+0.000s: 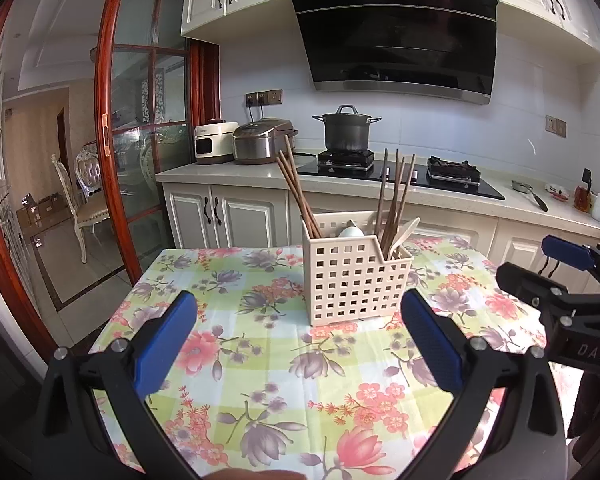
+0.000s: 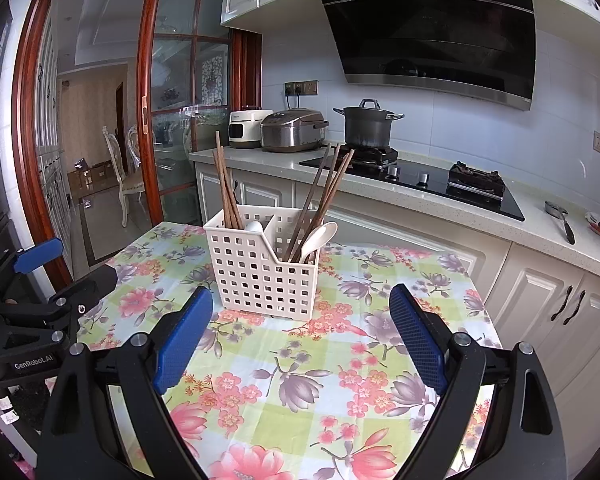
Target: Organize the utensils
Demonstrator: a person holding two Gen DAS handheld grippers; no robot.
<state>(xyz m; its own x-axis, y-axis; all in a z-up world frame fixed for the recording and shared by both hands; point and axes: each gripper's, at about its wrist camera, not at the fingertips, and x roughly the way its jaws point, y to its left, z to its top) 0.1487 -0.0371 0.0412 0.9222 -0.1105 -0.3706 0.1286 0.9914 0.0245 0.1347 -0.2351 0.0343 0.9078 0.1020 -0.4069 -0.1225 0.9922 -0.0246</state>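
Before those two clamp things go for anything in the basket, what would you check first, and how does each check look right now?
1. Left gripper open and empty: ok.
2. Right gripper open and empty: ok.
3. Basket standing upright on the tablecloth: ok.
4. Chopsticks and spoon inside the basket: ok.
5. Same utensils sorted together: not ok, chopsticks stand in both compartments.
6. Loose utensils on the table: none in view, ok.
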